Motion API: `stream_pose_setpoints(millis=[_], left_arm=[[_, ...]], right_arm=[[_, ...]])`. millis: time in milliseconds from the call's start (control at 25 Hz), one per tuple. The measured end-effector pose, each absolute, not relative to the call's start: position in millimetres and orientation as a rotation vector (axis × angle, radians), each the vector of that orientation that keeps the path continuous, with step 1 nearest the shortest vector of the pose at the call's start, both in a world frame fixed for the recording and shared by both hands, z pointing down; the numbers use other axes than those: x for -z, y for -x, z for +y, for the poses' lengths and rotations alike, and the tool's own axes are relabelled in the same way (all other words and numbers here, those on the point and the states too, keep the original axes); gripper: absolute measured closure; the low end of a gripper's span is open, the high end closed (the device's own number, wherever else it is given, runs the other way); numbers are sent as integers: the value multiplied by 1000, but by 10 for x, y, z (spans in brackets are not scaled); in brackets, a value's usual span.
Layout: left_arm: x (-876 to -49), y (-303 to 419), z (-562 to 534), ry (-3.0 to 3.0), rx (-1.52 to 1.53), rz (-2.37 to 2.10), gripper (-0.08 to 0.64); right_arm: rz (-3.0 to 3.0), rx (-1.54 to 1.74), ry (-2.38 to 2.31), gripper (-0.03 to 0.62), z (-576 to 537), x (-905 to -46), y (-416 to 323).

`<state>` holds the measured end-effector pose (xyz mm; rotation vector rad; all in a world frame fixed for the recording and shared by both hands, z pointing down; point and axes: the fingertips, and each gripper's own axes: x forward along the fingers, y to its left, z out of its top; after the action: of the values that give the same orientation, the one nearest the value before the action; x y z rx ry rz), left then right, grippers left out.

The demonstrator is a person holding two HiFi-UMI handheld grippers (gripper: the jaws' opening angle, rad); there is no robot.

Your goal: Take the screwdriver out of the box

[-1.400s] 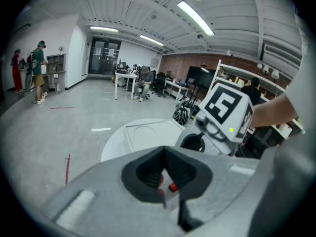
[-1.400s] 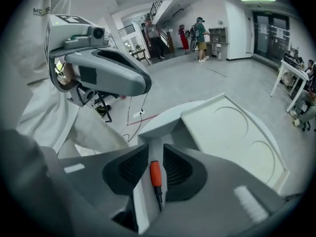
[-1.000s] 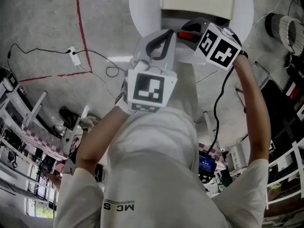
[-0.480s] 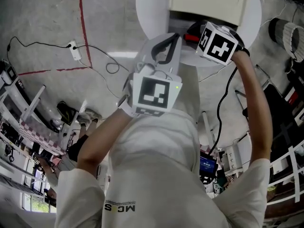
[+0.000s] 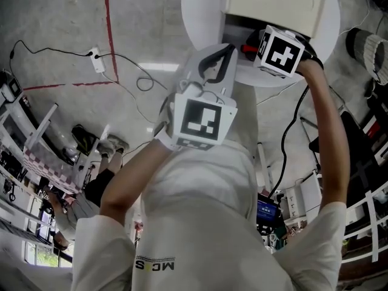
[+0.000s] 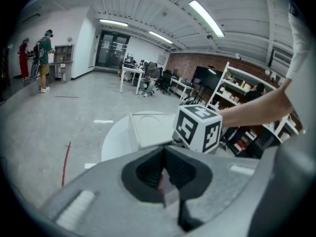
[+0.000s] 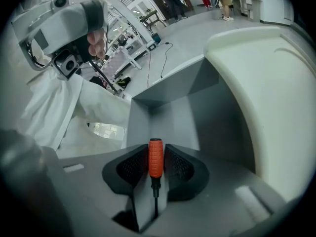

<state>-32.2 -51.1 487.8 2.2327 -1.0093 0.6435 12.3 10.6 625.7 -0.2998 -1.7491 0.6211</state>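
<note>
An orange-handled screwdriver [image 7: 155, 157] with a thin dark shaft stands between the pads of my right gripper [image 7: 156, 149]. The jaws are closing and both pads touch the handle. This happens inside the open box, with grey walls [image 7: 173, 112] behind and the raised white lid [image 7: 266, 98] at the right. In the head view the right gripper [image 5: 250, 43] reaches into the box [image 5: 276, 5] on a round white table [image 5: 203, 17]. My left gripper [image 5: 223, 48] hovers just beside the box with nothing in it. Its pads meet in the left gripper view [image 6: 164, 149].
The box sits on the small round table [image 6: 116, 142] over a grey floor with a red line [image 5: 109, 29] and a cable with a power strip [image 5: 97, 59]. Shelving and desks stand around. People stand far off at the hall's left [image 6: 44, 58].
My right gripper has sunk further into the box, nose tipped downward. The left gripper has stayed near the box's edge.
</note>
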Motion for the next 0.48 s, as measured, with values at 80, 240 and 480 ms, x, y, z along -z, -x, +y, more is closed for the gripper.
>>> stream_pose_setpoints(millis=[80, 240, 480], left_arm=[[-4884, 326, -520, -2227, -637, -1013, 560], [-4879, 338, -526, -2226, -626, -1016, 560], [-4894, 328, -529, -2222, -619, -1020, 560]], right_arm=[[-1732, -645, 302, 512, 116, -6266, -129], [-1720, -678, 317, 506, 116, -6283, -114], [-1709, -699, 330, 509, 115, -6322, -88]])
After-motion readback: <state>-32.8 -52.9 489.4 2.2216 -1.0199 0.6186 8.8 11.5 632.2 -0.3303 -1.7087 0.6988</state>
